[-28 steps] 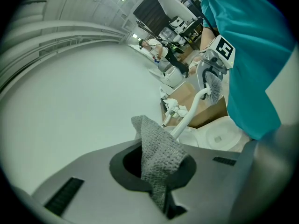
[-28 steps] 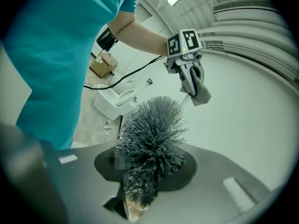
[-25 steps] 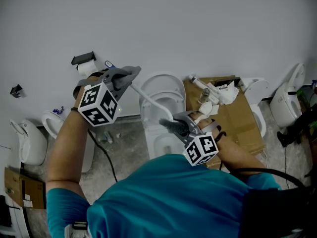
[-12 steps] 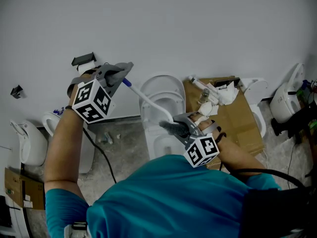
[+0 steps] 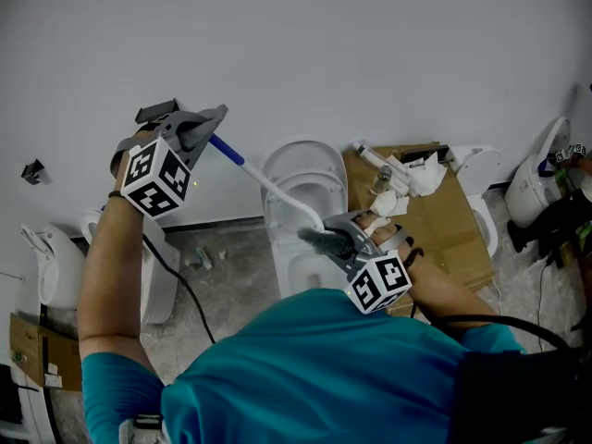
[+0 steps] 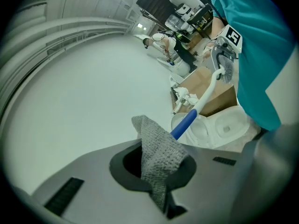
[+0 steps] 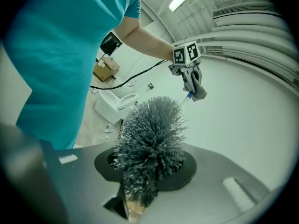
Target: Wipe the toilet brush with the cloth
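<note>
- Two grippers, one per hand, each with a marker cube.
- Left gripper (image 5: pixel 211 123): far left, raised before the pale wall (image 5: pixel 370 54). Jaws pressed together on the cloth.
- Right gripper (image 5: pixel 326 238): near right, close to the person's teal shirt (image 5: pixel 314 368). Jaws pinch the brush by its bristle head.
- One brush (image 5: pixel 277 191), held in the air above the middle toilet:
  - one grey bristle head (image 7: pixel 152 141), sitting between the right jaws
  - one white curved handle, ending in one blue tip (image 5: pixel 227 149)
  - long axis runs slantwise from near right to far left
  - head points near and right, towards the person; blue tip points far and left, up to the left gripper
- One cloth (image 6: pixel 158 157): grey, woven, folded and standing up out of the left jaws. It meets the blue tip. Whether it wraps round the tip cannot be told.
- One toilet (image 5: pixel 301 178), white, lid up, directly under the handle.
- More white toilets at the left (image 5: pixel 51 266) and right (image 5: pixel 541 188) edges, partly hidden; total not sure.
- One flat cardboard sheet (image 5: pixel 444 225), right of the middle toilet, with crumpled white paper (image 5: pixel 407 178) on its far end.
- One small cardboard box (image 5: pixel 37 350), near left.
- One black cable (image 5: pixel 190 289), on the floor between the left arm and the middle toilet.
</note>
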`<state>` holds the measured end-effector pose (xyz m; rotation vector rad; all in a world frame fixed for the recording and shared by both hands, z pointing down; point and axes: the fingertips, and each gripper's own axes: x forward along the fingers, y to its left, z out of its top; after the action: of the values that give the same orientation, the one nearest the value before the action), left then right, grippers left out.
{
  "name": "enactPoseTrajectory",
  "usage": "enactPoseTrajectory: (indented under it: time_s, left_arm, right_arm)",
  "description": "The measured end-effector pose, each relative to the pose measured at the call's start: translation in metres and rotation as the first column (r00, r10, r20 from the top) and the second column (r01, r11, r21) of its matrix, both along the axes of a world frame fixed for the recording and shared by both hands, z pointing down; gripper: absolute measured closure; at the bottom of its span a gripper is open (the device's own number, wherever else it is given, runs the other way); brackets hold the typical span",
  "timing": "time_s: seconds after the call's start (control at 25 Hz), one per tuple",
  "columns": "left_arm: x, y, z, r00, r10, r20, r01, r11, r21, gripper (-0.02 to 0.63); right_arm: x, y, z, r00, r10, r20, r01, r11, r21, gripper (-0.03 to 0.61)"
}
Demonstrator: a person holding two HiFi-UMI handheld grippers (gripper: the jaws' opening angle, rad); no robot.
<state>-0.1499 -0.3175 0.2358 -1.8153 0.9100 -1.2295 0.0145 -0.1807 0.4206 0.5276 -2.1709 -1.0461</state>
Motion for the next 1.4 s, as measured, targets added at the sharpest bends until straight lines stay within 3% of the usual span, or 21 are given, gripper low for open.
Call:
enactPoseTrajectory:
  time_s: [0.12,0.2,0.28,0.36,0.44,0.52,0.56,0.64,0.76,0.84,0.96,1.08,1.28,1.4]
  left_arm:
    - [-0.024,-0.010,-0.010,0.999,-0.053,0.010,0.053,0.998,0.031,0.601]
    - [-0.038,-0.015,-0.020,0.996,-0.078,-0.048,0.080,0.996,0.049,0.601]
    - [-0.048,-0.016,-0.032,0.978,-0.080,-0.192,0.094,0.993,0.067,0.601]
    - [-0.053,-0.014,-0.038,0.918,-0.061,-0.391,0.089,0.994,0.055,0.601]
    - [-0.043,-0.009,-0.025,0.817,-0.037,-0.576,0.031,0.999,-0.019,0.601]
    - [-0.011,0.006,0.008,0.700,-0.013,-0.714,-0.112,0.985,-0.129,0.601]
    - [0.011,0.017,0.025,0.638,-0.001,-0.770,-0.206,0.963,-0.172,0.601]
    - [0.057,0.044,0.052,0.501,0.018,-0.865,-0.399,0.892,-0.212,0.601]
    - [0.108,0.079,0.067,0.306,0.004,-0.952,-0.596,0.781,-0.188,0.601]
    - [0.127,0.096,0.067,0.210,-0.012,-0.978,-0.665,0.731,-0.152,0.601]
    - [0.142,0.111,0.060,0.095,-0.017,-0.995,-0.733,0.675,-0.082,0.601]
    - [0.151,0.118,0.056,0.050,-0.007,-0.999,-0.764,0.644,-0.042,0.601]
    - [0.158,0.129,0.053,0.014,0.000,-1.000,-0.799,0.602,-0.011,0.601]
    - [0.160,0.129,0.054,0.013,0.008,-1.000,-0.802,0.597,-0.006,0.601]
  right_arm:
    - [-0.001,0.003,0.001,1.000,-0.016,-0.006,0.016,1.000,-0.008,0.453]
    - [-0.003,0.006,0.000,0.999,-0.028,0.022,0.029,0.998,-0.052,0.453]
    - [-0.006,0.012,-0.009,0.991,-0.045,0.124,0.064,0.986,-0.153,0.454]
    - [-0.010,0.015,-0.031,0.955,-0.066,0.290,0.149,0.950,-0.274,0.454]
    - [-0.014,0.017,-0.059,0.879,-0.079,0.470,0.278,0.886,-0.372,0.454]
    - [-0.011,0.018,-0.081,0.806,-0.060,0.589,0.387,0.806,-0.448,0.454]
    - [-0.010,0.019,-0.091,0.772,-0.051,0.634,0.438,0.765,-0.471,0.454]
    - [-0.009,0.025,-0.111,0.693,-0.038,0.720,0.548,0.677,-0.491,0.454]
    - [-0.012,0.040,-0.133,0.575,-0.025,0.818,0.701,0.531,-0.476,0.454]
    - [-0.014,0.051,-0.141,0.521,-0.009,0.854,0.765,0.450,-0.462,0.454]
    - [-0.016,0.056,-0.146,0.481,0.025,0.876,0.814,0.359,-0.457,0.454]
    - [-0.016,0.054,-0.144,0.470,0.062,0.880,0.830,0.307,-0.465,0.454]
    - [-0.016,0.050,-0.140,0.461,0.120,0.879,0.839,0.263,-0.476,0.454]
    - [-0.015,0.048,-0.139,0.448,0.143,0.882,0.848,0.244,-0.470,0.454]
